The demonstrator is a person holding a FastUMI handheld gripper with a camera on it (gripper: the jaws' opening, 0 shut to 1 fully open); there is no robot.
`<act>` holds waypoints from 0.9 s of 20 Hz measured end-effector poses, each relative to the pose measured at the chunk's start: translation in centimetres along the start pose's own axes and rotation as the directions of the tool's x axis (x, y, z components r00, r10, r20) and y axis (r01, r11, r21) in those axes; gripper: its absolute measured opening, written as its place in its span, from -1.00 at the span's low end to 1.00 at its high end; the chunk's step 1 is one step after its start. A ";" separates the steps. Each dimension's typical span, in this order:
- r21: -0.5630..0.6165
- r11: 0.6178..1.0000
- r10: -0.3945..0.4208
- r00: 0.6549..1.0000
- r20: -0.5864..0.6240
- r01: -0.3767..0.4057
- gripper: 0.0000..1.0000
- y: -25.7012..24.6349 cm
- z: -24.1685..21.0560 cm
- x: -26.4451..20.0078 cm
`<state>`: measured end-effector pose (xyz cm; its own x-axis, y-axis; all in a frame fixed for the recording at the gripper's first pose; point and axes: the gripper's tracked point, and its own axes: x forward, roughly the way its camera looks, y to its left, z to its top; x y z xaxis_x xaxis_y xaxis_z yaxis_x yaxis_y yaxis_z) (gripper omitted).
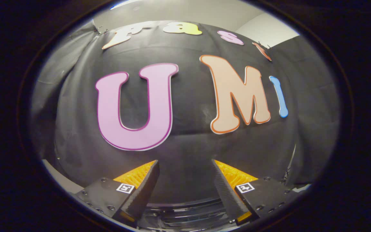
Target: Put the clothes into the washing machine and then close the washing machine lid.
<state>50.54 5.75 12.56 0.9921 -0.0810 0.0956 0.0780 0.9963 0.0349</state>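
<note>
The tool [185, 167] is held up and pointed at the booth's black cloth wall [188, 145], fingers [147, 183] spread wide apart with nothing pinched between them. Below and between the fingers, a dark glossy curved surface [185, 211] with bright reflections can be made out. It's probably part of the washing machine, its lid or rim, though that can't be told for sure from so little of it. No clothes can be made out in the frame, so where they lie can't be told. A pale strip of table or floor [61, 180] is glimpsed just beside the left finger (too little of it to say which).

As for the stage of the task, it's judged to be either the very start or a gap between steps, since nothing is gripped.

What could go wrong from here: with the tool aimed this high, the clothes and the machine opening would be approached nearly blind, so a grab could easily be mistimed or only a corner of fabric caught. A loosely caught garment could be dropped short of the drum, or left draped over the rim, and then the lid wouldn't be shut properly.
</note>
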 end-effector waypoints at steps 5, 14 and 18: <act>-0.090 0.995 0.027 0.991 -0.129 -0.038 0.93 0.5 -5.1 1.4; -0.033 0.997 0.065 0.996 -0.060 -0.067 0.94 0.4 -5.0 0.5; -0.031 0.997 0.065 0.998 -0.019 -0.065 0.94 0.2 -5.0 -0.2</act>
<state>50.82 6.13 7.53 0.9968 -0.0158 0.0782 0.0160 0.9999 -0.0024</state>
